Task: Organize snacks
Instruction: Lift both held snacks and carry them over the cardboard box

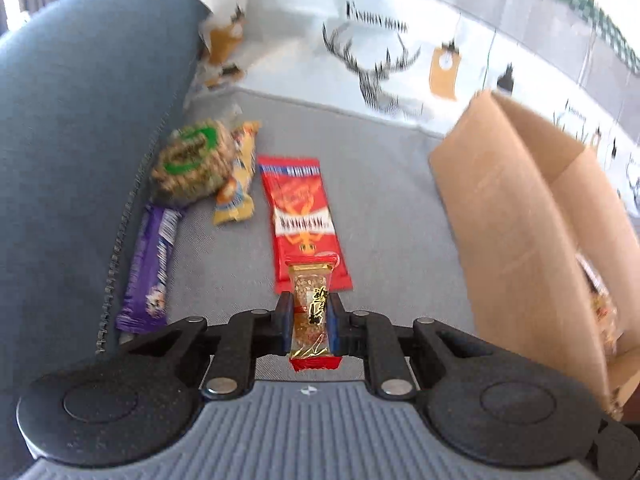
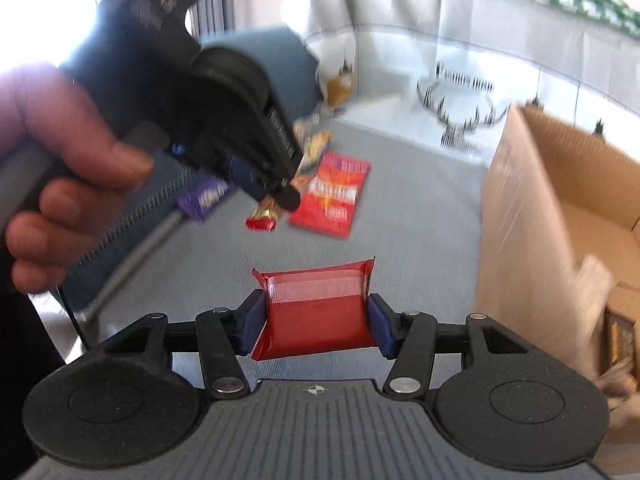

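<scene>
My left gripper (image 1: 310, 316) is shut on a small gold-and-red candy bar (image 1: 311, 312), held above the grey sofa seat (image 1: 380, 200). In the right wrist view the left gripper (image 2: 276, 188) shows at upper left with that bar (image 2: 263, 216) hanging from it. My right gripper (image 2: 316, 320) is shut on a red snack packet (image 2: 316, 312). On the seat lie a long red packet (image 1: 300, 216), a purple bar (image 1: 150, 272), a yellow packet (image 1: 238, 184) and a round green-labelled snack (image 1: 192, 160). An open cardboard box (image 1: 532, 232) stands to the right.
The blue sofa backrest (image 1: 80, 140) rises on the left. A white sheet with deer print (image 1: 380, 68) lies beyond the seat. The box (image 2: 560, 216) holds some packets at its bottom. A person's hand (image 2: 60, 152) grips the left gripper's handle.
</scene>
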### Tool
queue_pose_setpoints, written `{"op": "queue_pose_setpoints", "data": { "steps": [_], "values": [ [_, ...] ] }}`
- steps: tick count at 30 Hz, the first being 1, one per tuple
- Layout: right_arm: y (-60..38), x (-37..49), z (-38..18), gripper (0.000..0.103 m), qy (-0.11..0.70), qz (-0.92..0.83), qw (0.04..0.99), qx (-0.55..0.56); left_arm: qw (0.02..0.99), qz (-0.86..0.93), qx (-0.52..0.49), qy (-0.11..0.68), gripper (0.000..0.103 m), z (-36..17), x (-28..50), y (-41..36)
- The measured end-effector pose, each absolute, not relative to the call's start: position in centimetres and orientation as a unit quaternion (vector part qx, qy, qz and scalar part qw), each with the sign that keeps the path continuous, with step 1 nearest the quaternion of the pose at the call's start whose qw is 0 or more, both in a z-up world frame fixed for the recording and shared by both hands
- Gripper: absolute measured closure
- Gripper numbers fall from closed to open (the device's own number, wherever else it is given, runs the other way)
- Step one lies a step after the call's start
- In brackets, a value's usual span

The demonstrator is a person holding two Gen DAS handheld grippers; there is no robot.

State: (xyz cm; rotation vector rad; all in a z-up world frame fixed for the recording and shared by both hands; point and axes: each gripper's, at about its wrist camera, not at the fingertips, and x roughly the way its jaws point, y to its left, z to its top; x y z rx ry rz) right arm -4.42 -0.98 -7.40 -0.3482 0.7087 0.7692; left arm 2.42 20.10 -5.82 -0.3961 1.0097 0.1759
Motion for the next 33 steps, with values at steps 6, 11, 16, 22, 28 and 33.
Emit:
{"op": "queue_pose_setpoints", "data": {
  "steps": [6,11,16,22,28,33],
  "values": [
    [-2.2,-5.0,-3.0,0.047,0.275,0.371,0.875,-0.144,0.875,0.106,-0.183,0.435,0.085,-2.7,1.1,20.2],
    [-4.9,-2.9,1.2,0.047,0.249,0.360,0.893,-0.108,0.883,0.114,-0.194,0.413,0.085,-1.2,0.9,20.4],
    [-8.5,0.9,4.8,0.047,0.213,0.335,0.914,-0.085,0.886,0.124,-0.190,0.404,0.085,-0.5,1.4,19.9],
    [-13.3,4.5,3.9,0.047,0.229,0.269,0.934,-0.050,0.898,0.117,-0.186,0.380,0.085,0.3,2.2,18.4],
    [-15.0,4.6,3.6,0.047,0.219,0.253,0.941,-0.046,0.917,0.094,-0.182,0.342,0.085,1.5,3.3,15.2],
    [-16.3,4.8,3.5,0.047,0.217,0.238,0.945,-0.052,0.929,0.065,-0.185,0.314,0.085,2.2,4.1,11.4]
  ]
}}
